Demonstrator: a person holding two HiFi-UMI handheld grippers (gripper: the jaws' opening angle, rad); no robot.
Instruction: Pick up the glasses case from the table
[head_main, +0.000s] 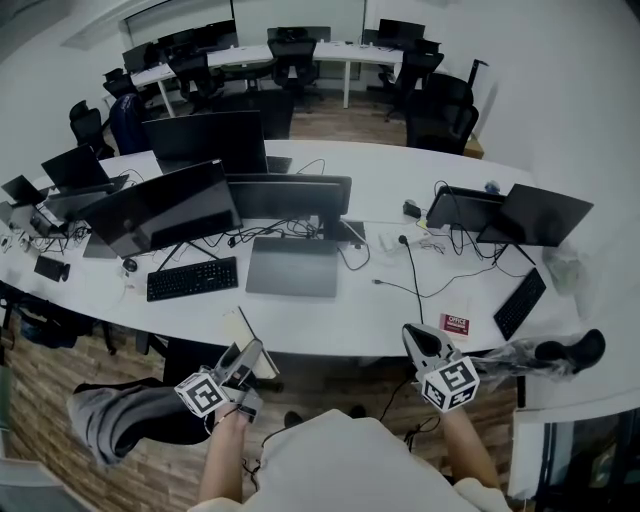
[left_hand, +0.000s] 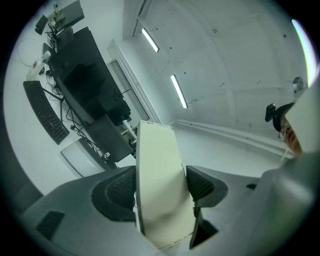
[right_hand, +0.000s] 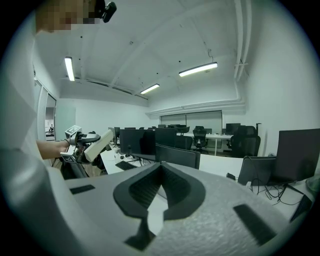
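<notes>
Fingers (left_hand: 117, 192) of the left gripper (left_hand: 162, 195) pinch the cream glasses case (left_hand: 157, 175), which is off the bench (head_main: 400, 180), just beyond its near edge. Right gripper (right_hand: 160, 167): fingers pressed together, empty. Judged stage: case lifted; what follows calls only for a steady pinch.

Case (left_hand: 157, 185): smooth matt cream shell, plastic-looking. My left pads (left_hand: 120, 192): black, ribbed, rubbery. My right gripper (right_hand: 160, 167): grey grainy matt plastic. Table (head_main: 400, 180): smooth white. Floor (head_main: 40, 420): wood planks.
</notes>
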